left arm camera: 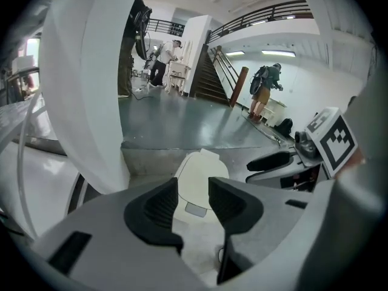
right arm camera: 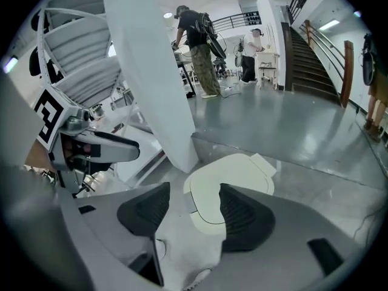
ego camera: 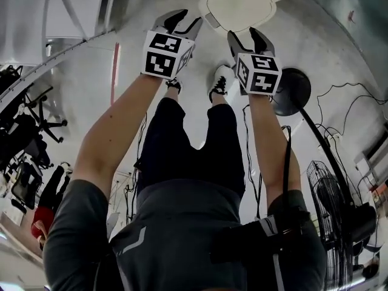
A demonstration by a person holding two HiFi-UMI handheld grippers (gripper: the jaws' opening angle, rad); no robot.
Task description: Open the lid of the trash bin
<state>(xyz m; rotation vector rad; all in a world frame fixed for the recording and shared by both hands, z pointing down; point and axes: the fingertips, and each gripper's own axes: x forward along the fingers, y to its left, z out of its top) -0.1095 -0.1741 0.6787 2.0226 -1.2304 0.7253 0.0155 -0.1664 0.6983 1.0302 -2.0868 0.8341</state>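
— Jaws on the left gripper (ego camera: 185,18) and right gripper (ego camera: 247,36) stand wide, both empty. Where's the trash bin?
— On the floor (ego camera: 327,41) just ahead, lid (ego camera: 239,5) down. It looks like light, stiff, smooth plastic; I'd lift at the front tab (left arm camera: 195,209).
— Head view shows that tab small.
— Gripper views frame it plainly.
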